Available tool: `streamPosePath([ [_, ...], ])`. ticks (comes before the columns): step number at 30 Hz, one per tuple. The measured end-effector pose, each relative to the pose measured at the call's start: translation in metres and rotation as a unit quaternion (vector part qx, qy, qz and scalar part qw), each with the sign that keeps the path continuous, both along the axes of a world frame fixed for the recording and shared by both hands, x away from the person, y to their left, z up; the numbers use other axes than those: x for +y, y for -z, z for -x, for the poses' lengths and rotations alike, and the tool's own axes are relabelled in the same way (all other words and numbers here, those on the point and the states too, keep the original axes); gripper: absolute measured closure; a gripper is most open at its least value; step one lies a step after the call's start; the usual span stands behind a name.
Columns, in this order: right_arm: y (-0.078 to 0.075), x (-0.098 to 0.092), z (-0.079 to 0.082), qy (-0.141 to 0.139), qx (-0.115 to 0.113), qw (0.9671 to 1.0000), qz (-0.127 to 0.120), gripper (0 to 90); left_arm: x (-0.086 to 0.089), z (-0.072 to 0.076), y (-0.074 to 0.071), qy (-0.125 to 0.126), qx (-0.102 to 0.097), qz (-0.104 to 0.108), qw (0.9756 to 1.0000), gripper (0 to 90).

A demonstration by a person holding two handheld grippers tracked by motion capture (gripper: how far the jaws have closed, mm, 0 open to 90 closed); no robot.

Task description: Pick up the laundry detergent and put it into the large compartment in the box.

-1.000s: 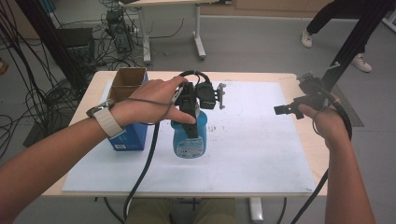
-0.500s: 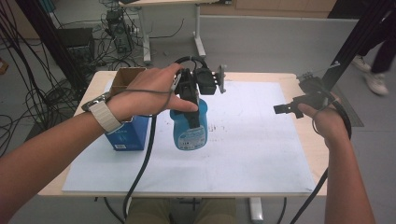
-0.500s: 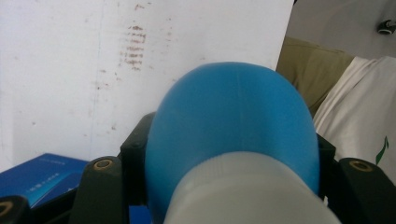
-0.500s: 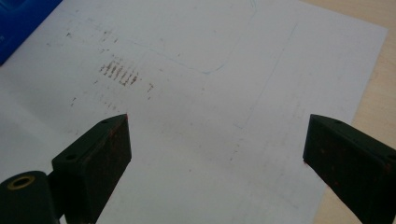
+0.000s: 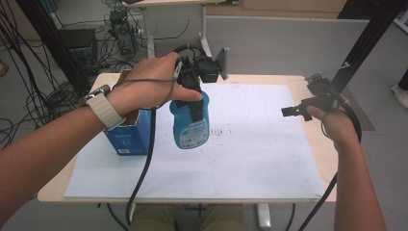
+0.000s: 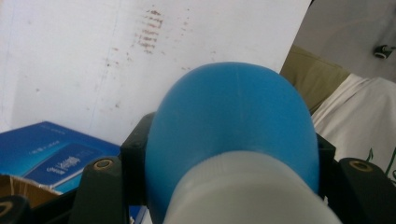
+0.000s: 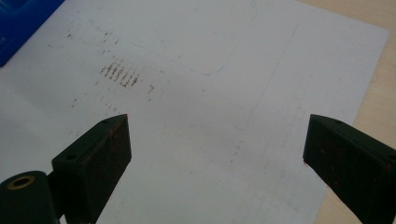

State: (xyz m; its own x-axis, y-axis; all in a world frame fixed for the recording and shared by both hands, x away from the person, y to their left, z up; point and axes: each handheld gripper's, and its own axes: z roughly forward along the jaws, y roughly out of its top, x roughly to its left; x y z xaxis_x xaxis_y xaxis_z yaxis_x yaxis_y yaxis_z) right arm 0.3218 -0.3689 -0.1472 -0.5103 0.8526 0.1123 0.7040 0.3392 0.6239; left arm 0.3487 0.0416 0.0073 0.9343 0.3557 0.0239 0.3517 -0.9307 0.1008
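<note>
Left claw (image 5: 192,98) hides bottle (image 5: 190,127) neck.

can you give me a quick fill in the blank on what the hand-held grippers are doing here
1. The left hand-held gripper is shut on a ____ bottle.
2. The jaws of the right hand-held gripper stand ____ with nothing between them.
3. The box beside the bottle is ____ in colour.

Missing words: blue; open; blue
</note>
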Motion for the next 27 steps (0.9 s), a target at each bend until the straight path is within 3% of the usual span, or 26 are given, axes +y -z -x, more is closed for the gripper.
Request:
streamPosePath([
  [7,0.000,-0.001,0.000,0.001,0.001,1.0000,-0.001,7.7,0.005,-0.002,-0.018,-0.032,0.001,0.004,0.9995,38.6],
  [9,0.000,-0.002,0.001,0.002,0.000,1.0000,-0.002,7.7,0.011,-0.003,-0.024,-0.052,0.002,0.015,0.9985,38.6],
  [13,-0.001,-0.002,0.001,0.003,-0.002,1.0000,-0.002,7.7,0.014,-0.004,-0.033,-0.068,-0.003,0.016,0.9976,38.6],
  [20,-0.002,-0.002,0.000,0.001,-0.003,1.0000,-0.004,7.7,0.012,-0.004,-0.043,-0.082,-0.006,0.011,0.9966,38.6],
  [27,-0.002,-0.001,-0.001,0.000,-0.004,1.0000,-0.004,7.7,0.017,-0.007,-0.053,-0.097,-0.001,0.018,0.9951,38.5],
])
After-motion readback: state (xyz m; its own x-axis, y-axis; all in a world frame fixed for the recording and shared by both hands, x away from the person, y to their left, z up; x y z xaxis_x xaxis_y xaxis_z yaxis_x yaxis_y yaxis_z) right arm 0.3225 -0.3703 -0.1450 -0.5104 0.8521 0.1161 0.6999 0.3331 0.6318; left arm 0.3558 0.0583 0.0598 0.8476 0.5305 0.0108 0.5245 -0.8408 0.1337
